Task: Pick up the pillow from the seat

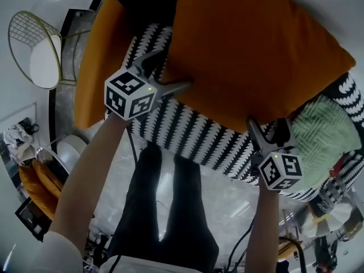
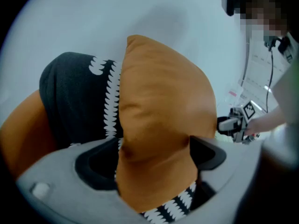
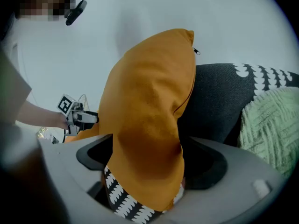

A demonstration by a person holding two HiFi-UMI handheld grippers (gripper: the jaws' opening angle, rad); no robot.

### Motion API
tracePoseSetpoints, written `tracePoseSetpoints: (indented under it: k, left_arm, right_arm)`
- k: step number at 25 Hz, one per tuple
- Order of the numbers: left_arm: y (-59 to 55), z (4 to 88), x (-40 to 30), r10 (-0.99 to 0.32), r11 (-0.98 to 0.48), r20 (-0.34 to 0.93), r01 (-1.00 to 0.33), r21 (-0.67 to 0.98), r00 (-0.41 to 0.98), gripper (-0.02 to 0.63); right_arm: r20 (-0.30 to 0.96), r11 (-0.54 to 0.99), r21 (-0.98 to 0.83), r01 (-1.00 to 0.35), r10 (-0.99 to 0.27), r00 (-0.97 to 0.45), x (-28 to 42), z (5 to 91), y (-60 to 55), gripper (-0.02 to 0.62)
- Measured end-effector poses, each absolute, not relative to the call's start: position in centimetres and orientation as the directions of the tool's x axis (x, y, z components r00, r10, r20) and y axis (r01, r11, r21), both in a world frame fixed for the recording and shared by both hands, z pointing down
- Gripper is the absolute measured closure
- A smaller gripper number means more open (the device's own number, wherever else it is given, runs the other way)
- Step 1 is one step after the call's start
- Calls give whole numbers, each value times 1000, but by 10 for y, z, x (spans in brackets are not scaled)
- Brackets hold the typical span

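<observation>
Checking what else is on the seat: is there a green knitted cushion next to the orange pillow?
Yes, the head view shows a green knitted cushion on the patterned seat, right beside the orange pillow.

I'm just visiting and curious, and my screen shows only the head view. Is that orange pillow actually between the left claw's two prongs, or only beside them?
Observer: Between them. The left gripper view shows the near edge of the orange pillow lying between the jaws of the left gripper, which stand wide apart.
Operator: And the other claw?
Observer: The same. In the right gripper view the pillow's edge fills the gap between the spread jaws of the right gripper.
</observation>
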State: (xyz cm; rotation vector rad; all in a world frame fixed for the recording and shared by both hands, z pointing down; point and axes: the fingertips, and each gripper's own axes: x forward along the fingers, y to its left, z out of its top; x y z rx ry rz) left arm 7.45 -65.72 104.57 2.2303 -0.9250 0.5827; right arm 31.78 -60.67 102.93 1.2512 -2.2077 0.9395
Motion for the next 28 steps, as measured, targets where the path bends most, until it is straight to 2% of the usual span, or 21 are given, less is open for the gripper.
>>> tracePoseSetpoints:
  k: [7, 10, 13, 15, 21, 28]
  left_arm:
    - [-652, 1062, 115, -396, -602, 620, -701, 382, 678, 126]
    - [-659, 1066, 115, -422, -595, 614, -714, 368, 667, 182]
    - [-658, 1074, 112, -455, -589, 607, -732, 344, 651, 240]
    - [-651, 1078, 113, -462, -589, 603, -734, 340, 650, 287]
    - [-641, 1056, 107, -424, -607, 603, -706, 364, 676, 410]
    - [-619, 1029, 105, -432, -601, 604, -713, 360, 670, 446]
  right_arm:
    - [636, 394, -340, -854, -572, -518, 323, 1039, -614, 105]
    - [650, 406, -310, -860, -569, -503, 315, 1049, -623, 108]
    - [651, 417, -302, -857, -566, -505, 306, 1061, -624, 168]
    - [645, 421, -307, -854, -567, -512, 303, 1068, -619, 184]
    - [645, 441, -300, -846, -559, -521, 286, 1048, -616, 274]
    - [655, 433, -296, -852, -557, -511, 278, 1019, -602, 328]
